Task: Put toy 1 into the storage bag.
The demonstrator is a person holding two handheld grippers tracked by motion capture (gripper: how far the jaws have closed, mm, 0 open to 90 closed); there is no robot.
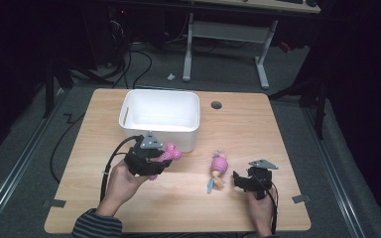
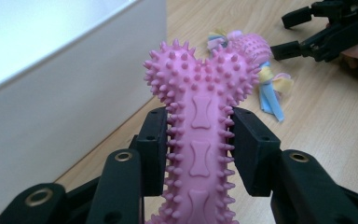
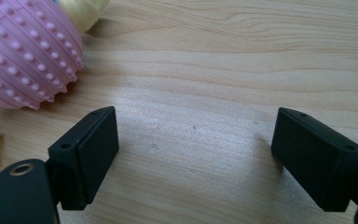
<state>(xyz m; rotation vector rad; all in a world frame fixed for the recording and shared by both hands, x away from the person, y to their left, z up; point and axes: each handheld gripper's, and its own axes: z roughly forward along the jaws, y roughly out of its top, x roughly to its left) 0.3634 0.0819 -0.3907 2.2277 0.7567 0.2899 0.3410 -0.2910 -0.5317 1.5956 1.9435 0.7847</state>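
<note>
A pink spiky bone-shaped toy point(image 2: 199, 116) is clamped by its shaft between the jaws of my left gripper point(image 2: 198, 140). In the high view the left gripper point(image 1: 161, 161) holds the bone toy point(image 1: 169, 154) above the table, just in front of the white bin point(image 1: 129, 110). A pink ribbed ball toy with pastel ribbons point(image 1: 219, 166) lies on the table right of centre. It also appears in the left gripper view, ball toy point(image 2: 256, 49), and at the top left of the right gripper view, ball toy point(image 3: 23, 51). My right gripper point(image 1: 239, 180) rests low beside it, open, with bare wood between its jaws point(image 3: 196, 154).
The white bin's side wall point(image 2: 51, 98) stands close on the left of the held bone. A round cable hole point(image 1: 216, 105) is in the tabletop behind the bin. A desk frame stands on the floor beyond the table.
</note>
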